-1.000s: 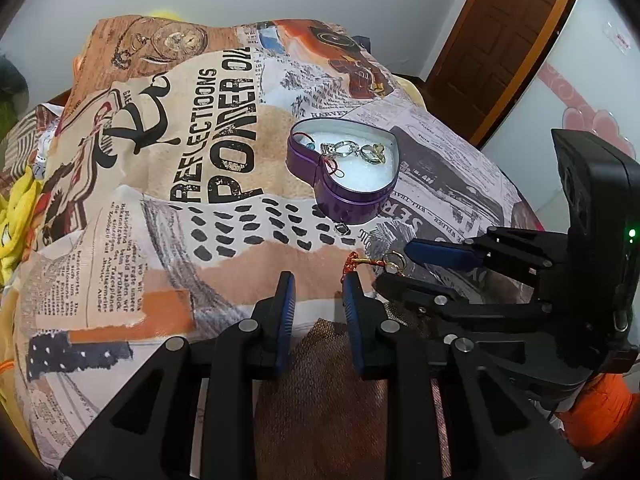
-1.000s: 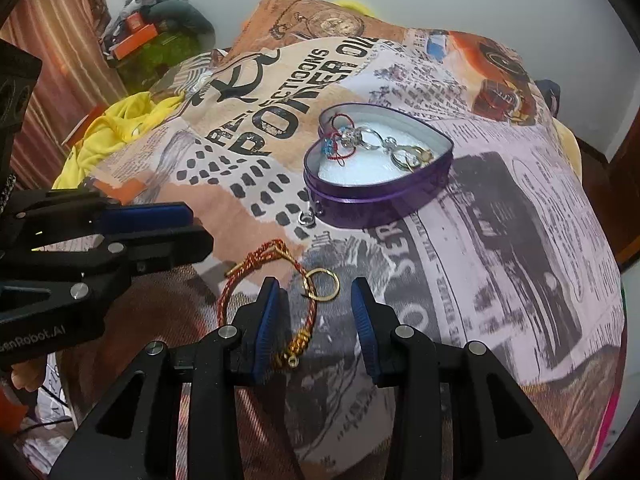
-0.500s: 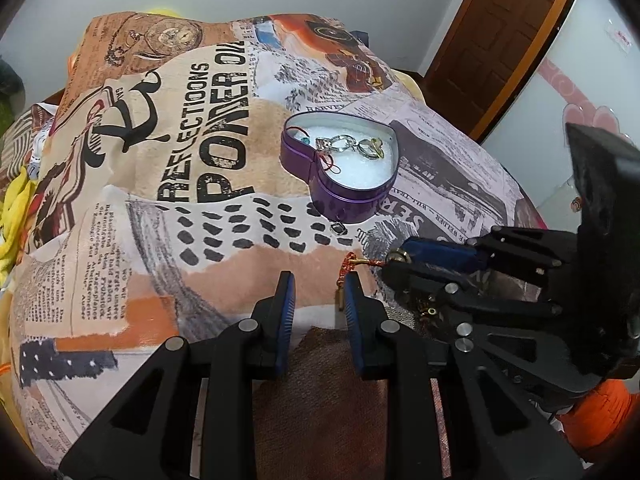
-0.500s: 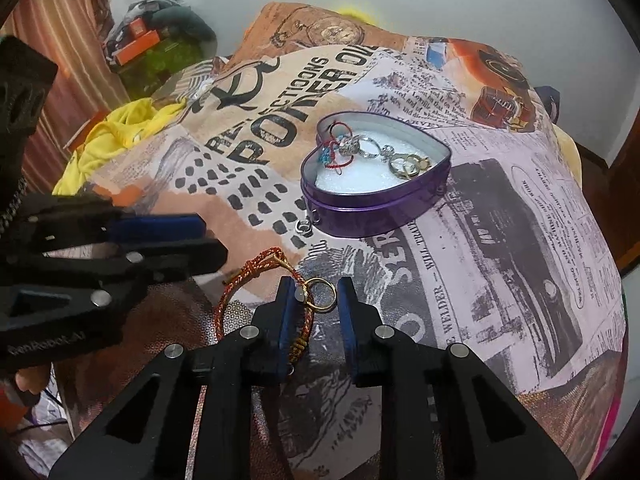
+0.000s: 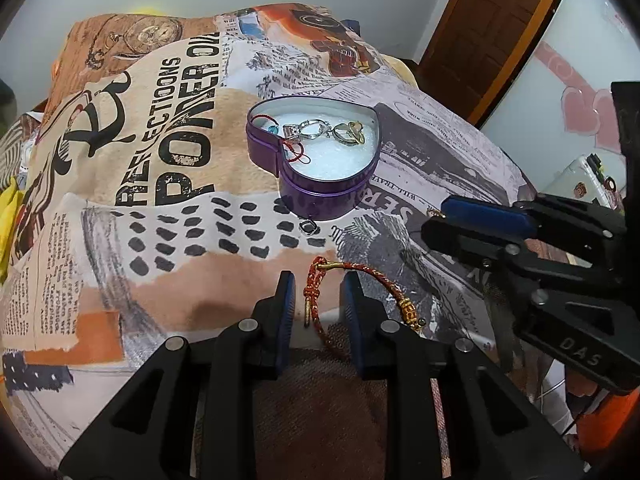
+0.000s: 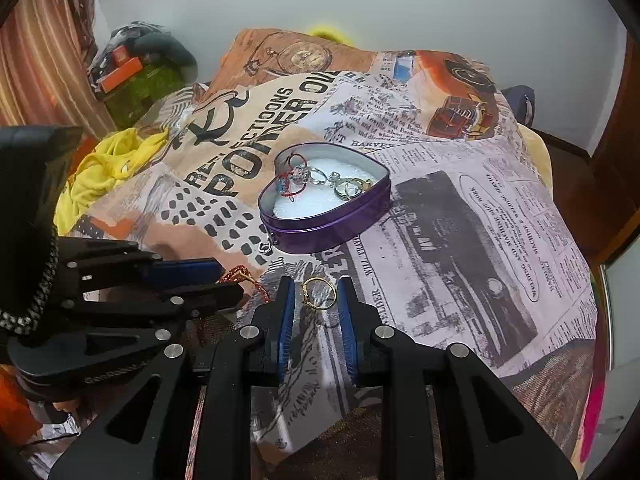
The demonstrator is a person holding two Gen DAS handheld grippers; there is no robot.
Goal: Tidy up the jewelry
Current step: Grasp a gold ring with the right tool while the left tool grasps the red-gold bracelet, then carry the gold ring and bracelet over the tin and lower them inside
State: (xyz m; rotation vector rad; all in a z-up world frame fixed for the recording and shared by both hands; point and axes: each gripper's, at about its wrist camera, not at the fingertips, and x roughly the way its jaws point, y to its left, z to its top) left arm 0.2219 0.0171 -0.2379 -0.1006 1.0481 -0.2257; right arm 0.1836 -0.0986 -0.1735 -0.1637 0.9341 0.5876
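Surface, left wrist view: printed newspaper-collage bedspread (image 5: 168, 184) over a bed; brown door (image 5: 492, 28) at upper right.
Container: purple heart-shaped tin (image 5: 316, 196), lid off, white padding inside.
Contents: several silver and gold rings (image 5: 324, 130) linked along the far side, plus a red cord piece (image 5: 294, 148) by the left wall of the tin.
Loose item: small silver ring (image 5: 309, 227) on the cloth just in front of the tin.
Bracelet: red-and-gold braided bracelet (image 5: 360, 280) on the cloth, one end lying between the fingers of the left gripper (image 5: 318, 308), the rest curving off to the right past the right finger.
Left gripper state: jaws parted, not closed on the cord; contact with the pads cannot be told.
Right gripper (image 5: 444, 220): enters from the right, seen side-on; only a sliver of gold shows at its tip.

Surface, right wrist view: same bedspread (image 6: 460, 208); yellow cloth (image 6: 104, 168) at left edge.
Container: tin (image 6: 332, 224) beyond the fingertips, rings (image 6: 332, 180) and red cord (image 6: 292, 192) inside.
Gold ring (image 6: 318, 294): upright between the fingers of the right gripper (image 6: 318, 312), both pads against it, so gripped.
Small silver ring (image 6: 265, 247): on the cloth, beside the tin's near wall.
Left gripper (image 6: 228, 280): at left, covering most of the bracelet (image 6: 240, 272); only a red loop shows.
Hard to make out: individual pieces in the tin are tangled.
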